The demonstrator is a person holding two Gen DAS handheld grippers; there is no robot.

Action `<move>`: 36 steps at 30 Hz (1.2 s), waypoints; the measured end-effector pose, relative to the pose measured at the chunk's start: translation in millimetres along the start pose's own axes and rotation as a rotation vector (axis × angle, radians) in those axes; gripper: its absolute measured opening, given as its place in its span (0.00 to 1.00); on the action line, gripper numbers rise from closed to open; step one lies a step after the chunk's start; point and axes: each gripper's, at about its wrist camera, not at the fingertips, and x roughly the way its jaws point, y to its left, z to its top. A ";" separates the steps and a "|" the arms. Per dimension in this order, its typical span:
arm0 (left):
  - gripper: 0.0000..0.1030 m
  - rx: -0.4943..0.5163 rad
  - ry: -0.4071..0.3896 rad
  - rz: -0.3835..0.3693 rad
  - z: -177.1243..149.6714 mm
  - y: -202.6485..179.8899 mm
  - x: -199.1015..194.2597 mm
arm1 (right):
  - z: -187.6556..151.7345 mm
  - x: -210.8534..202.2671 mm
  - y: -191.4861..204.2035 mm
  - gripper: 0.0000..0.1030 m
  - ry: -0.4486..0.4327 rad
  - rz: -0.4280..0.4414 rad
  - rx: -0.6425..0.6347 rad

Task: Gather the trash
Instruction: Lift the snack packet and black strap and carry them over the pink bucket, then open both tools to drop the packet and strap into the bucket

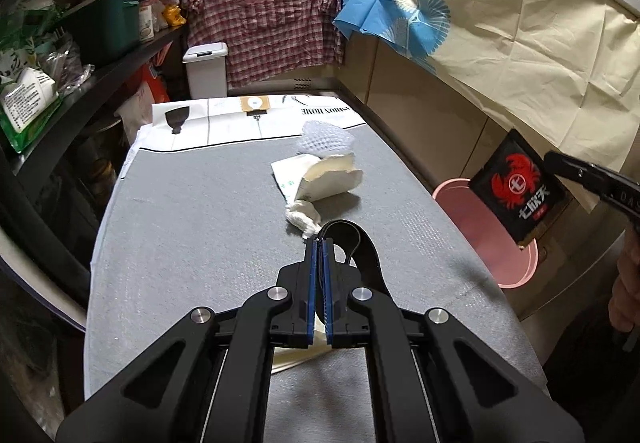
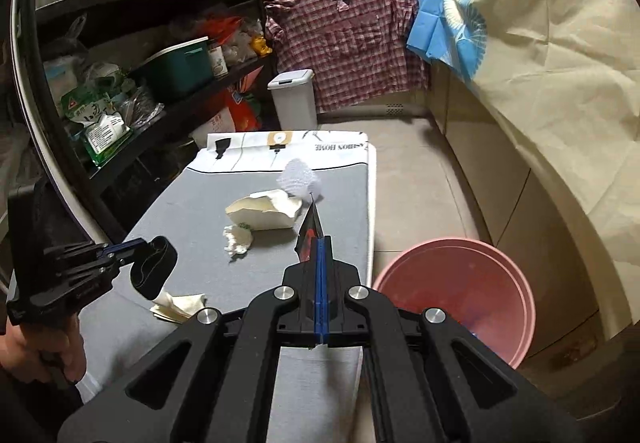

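Left wrist view showed us our left gripper [image 1: 322, 243] clenched on a black looped strap of rubbery band [image 1: 356, 239], held above the grey textured mat [image 1: 192, 235] that covered the low table. Beyond the fingertips, near the middle of the mat, lay a crumpled white tissue wad [image 1: 302, 219], touching a torn cream paper carton [image 1: 326, 179]; behind that sat a ball of white bubble wrap [image 1: 326, 139], closer to the mat's far edge and its printed white border. Under our gripper, a folded cream paper napkin [image 1: 296, 357] peeked out near the mat's near edge.

Off the mat's right edge we saw our right gripper [image 1: 550, 161] holding a black square sachet with a red emblem [image 1: 516, 189], which hung over the pink round plastic bucket [image 1: 480, 215] standing on the floor just beside the table.

From the right wrist view, our right gripper [image 2: 322, 241] had its blue pads pressed together on the same sachet [image 2: 310, 233], seen edge-on and sticking up past the fingertips. The bucket [image 2: 452, 295] sat below and to the right, its inside blurred. At the left, our left gripper [image 2: 138, 245] carried the strap [image 2: 154, 267] above the napkin [image 2: 180, 307], with a hand [image 2: 44, 355] around its handle. A white lidded bin [image 2: 292, 99] stood on the floor beyond the table's far edge.
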 end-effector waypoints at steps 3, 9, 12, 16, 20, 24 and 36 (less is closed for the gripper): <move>0.03 0.015 0.000 -0.004 -2.5 -9.5 0.7 | -2.1 -0.9 -9.8 0.00 -0.006 -0.016 0.003; 0.03 0.046 0.007 -0.023 2.9 -30.5 3.9 | -7.1 1.2 -33.7 0.00 -0.014 -0.026 0.054; 0.03 0.061 0.002 -0.030 8.9 -42.1 6.2 | -10.2 2.2 -45.6 0.00 -0.017 -0.036 0.075; 0.03 0.075 -0.005 -0.046 20.0 -61.8 13.6 | -12.6 -0.4 -60.6 0.00 -0.032 -0.063 0.090; 0.03 0.092 -0.010 -0.065 30.2 -80.8 22.5 | -17.4 -4.0 -80.7 0.00 -0.047 -0.121 0.106; 0.03 0.111 -0.006 -0.089 39.2 -103.8 35.9 | -18.8 -3.5 -99.0 0.00 -0.051 -0.145 0.134; 0.03 0.149 0.023 -0.159 53.3 -166.5 77.9 | -20.8 9.7 -140.7 0.00 -0.033 -0.199 0.211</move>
